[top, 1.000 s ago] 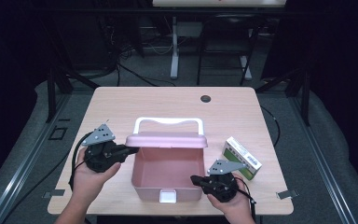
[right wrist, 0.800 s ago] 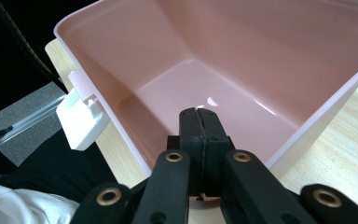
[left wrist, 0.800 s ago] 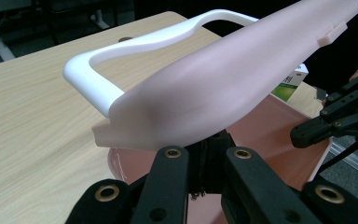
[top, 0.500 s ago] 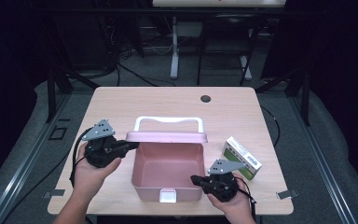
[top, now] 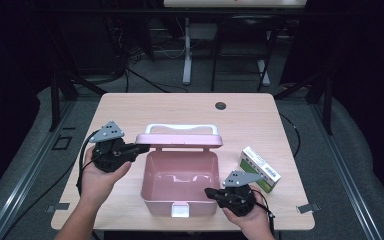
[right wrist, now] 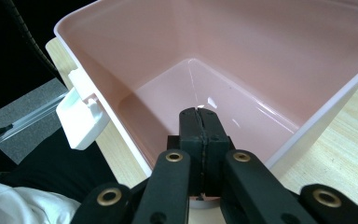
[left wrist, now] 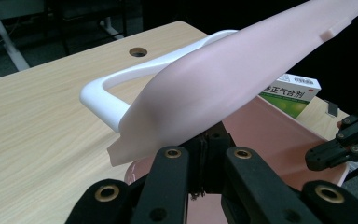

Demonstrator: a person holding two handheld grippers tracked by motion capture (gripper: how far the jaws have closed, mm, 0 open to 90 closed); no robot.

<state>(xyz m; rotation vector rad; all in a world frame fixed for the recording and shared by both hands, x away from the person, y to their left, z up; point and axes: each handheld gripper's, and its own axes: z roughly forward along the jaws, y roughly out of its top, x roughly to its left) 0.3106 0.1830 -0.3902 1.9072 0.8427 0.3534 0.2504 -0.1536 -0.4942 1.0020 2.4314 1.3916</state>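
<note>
The pink box (top: 179, 182) sits near the front edge of the table (top: 130, 107), and both grippers work on it. The left gripper (top: 141, 148) presses against the left end of the lid (top: 179, 139), apparently to prop it up on its hinge so the inside stays reachable. In the left gripper view its jaws lie together under the lid's edge, but whether they pinch that edge is hidden, so I cannot tell. The white handle (top: 182, 128) points away from the box, toward the far side.

The right gripper (top: 211, 192) is at the box's front right corner, jaws clenched with nothing between them, pressed at the rim in the right gripper view; I judge it steadies the box against the lifting.

Just right of the box lies a green and white carton (top: 259, 169), close behind the right gripper. The box is empty. A white latch (top: 179, 209) hangs at the box's front. A dark round hole (top: 221, 105) sits well beyond the box. Nothing blocks the opening except the tilted lid itself.
</note>
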